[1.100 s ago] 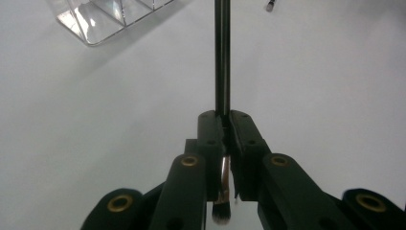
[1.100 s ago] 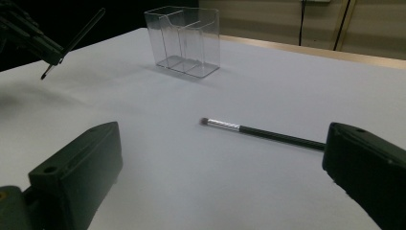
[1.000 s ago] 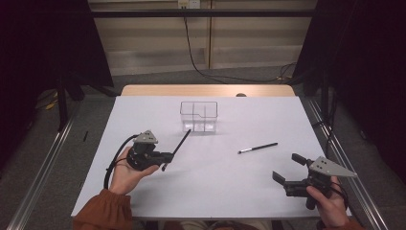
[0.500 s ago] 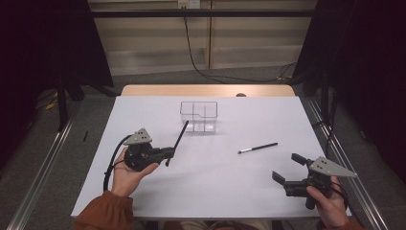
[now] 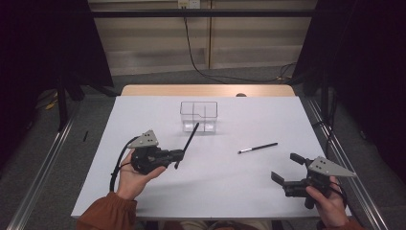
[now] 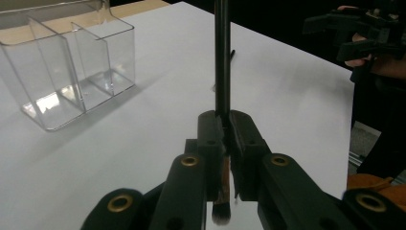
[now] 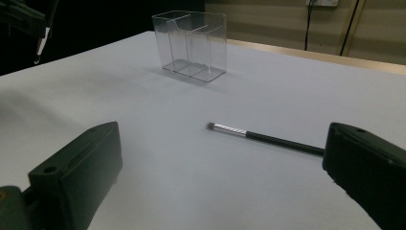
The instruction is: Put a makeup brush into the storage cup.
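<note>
In the left tool (image 6: pixel 224 143), a slim black brush (image 6: pixel 221 57).

Held brush (image 6: pixel 221 72): handle top cut off by frame edge, mid-part hidden between jaws.

White table top (image 5: pixel 230 191), tan wood strip at its far edge. Clear organizer (image 5: pixel 198 116). Both brushes black: held one (image 6: pixel 221 62) with copper ferrule, pale tip; loose one (image 7: pixel 265 137) with silver ferrule. Grippers black, grey plates. Sleeve (image 5: pixel 107 215) rust orange.

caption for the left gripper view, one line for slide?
Left gripper shut on a makeup brush, bristles down, beside a clear divided organizer.
</note>
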A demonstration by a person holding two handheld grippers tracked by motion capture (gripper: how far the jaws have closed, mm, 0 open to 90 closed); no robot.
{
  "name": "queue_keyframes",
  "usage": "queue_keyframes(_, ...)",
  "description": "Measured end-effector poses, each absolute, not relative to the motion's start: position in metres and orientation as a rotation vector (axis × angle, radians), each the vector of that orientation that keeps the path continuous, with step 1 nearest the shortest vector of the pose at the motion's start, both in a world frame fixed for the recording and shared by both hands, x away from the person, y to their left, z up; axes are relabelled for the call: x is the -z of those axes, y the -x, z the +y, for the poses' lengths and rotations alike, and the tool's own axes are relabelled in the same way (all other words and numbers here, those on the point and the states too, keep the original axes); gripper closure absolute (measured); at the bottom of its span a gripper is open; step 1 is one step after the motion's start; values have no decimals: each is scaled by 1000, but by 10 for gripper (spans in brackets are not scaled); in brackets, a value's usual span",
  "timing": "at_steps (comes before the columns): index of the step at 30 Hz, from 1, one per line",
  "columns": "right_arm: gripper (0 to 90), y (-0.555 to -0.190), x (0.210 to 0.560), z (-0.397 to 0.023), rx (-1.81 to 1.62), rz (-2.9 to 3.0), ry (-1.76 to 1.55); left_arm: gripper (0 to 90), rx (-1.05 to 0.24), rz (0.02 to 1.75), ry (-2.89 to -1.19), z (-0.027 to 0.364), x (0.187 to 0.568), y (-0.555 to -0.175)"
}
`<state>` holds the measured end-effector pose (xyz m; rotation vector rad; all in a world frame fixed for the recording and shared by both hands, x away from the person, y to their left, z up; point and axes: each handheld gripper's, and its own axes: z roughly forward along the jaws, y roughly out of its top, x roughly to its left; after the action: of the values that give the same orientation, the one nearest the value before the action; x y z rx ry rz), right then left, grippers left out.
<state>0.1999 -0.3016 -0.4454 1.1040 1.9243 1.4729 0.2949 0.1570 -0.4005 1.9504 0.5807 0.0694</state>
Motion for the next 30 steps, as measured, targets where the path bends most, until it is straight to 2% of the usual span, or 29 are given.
queue_keyframes(30, 0, -227, 418, -260, -1570, 2001, -916, 841, 34, 480, -2025, 114, 396, -290)
